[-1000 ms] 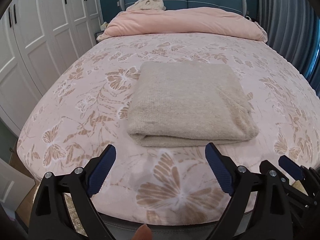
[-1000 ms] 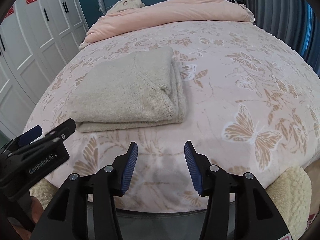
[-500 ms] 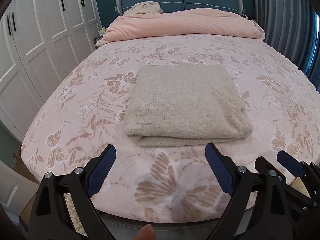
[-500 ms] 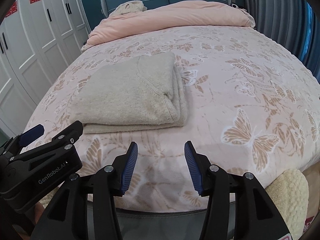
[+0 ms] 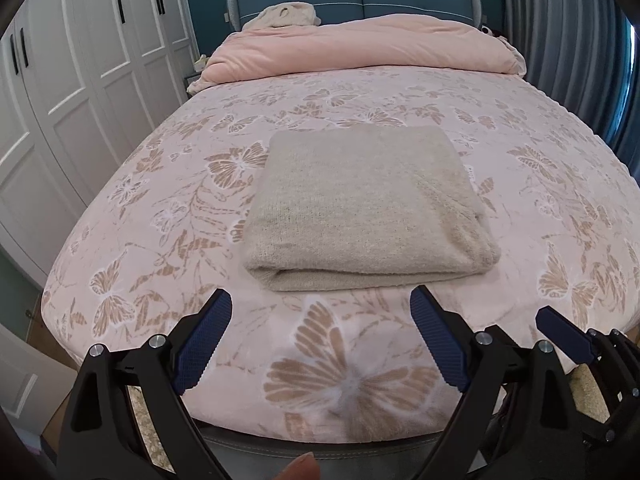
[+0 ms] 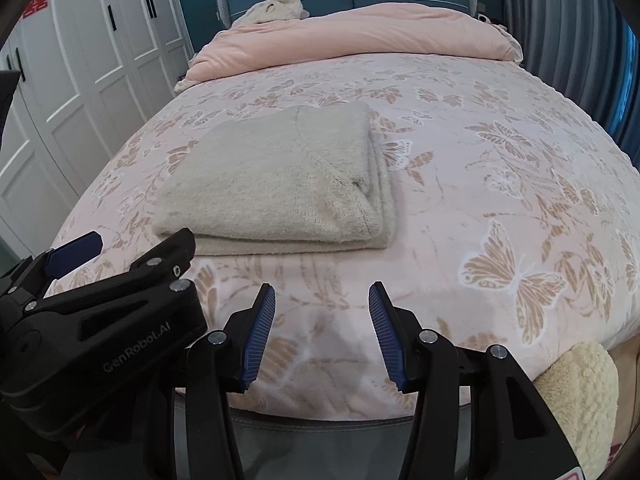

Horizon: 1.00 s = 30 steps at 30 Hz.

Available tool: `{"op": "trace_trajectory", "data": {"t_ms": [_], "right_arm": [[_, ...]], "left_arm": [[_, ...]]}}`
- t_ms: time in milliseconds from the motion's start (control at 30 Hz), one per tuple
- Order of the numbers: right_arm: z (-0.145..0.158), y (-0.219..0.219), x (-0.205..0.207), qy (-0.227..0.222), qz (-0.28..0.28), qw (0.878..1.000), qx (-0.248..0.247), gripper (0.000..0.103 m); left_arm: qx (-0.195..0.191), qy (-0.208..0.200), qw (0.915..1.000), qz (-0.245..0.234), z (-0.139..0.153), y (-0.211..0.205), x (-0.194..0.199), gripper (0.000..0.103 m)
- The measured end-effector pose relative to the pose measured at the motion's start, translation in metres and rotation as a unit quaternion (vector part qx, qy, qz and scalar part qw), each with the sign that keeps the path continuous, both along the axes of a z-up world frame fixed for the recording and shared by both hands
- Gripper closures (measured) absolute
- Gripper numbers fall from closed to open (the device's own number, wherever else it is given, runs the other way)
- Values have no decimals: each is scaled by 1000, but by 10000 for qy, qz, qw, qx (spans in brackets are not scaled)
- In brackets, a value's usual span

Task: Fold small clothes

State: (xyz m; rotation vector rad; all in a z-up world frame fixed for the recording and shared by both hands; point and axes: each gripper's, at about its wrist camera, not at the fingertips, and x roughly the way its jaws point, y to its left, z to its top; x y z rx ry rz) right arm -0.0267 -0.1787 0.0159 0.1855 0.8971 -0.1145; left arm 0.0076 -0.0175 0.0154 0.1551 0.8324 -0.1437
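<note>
A beige knitted garment lies folded into a flat rectangle on the pink butterfly-print bed; it also shows in the right wrist view. My left gripper is open and empty, held at the bed's near edge, short of the garment's folded front. My right gripper is open and empty, also at the near edge, to the right of the garment's front. The left gripper's body shows in the right wrist view at lower left.
A rolled pink duvet lies along the head of the bed with a cream garment behind it. White wardrobe doors line the left wall. Grey curtains hang on the right. A cream fleece item sits at lower right.
Both grippers have pulled back and risen a little from the bed; the garment looks farther off and has not moved. Both stay open.
</note>
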Motion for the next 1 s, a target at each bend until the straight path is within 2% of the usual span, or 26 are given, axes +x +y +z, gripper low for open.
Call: {"op": "trace_trajectory", "data": {"t_ms": [200,400,1000], "right_arm": [[5,-23,-1,-54,-379,9987,338,54],[9,-12,1,-74,-168,9994,304,54],[8,-5,1,-26,-183,9995,268,54]], "left_arm": [[-70,-32,9997,249,3,16,6,15],[-37,55,9998,200,-3,14,5,15],[-2,70,9997,233,-9,15,4,12]]}}
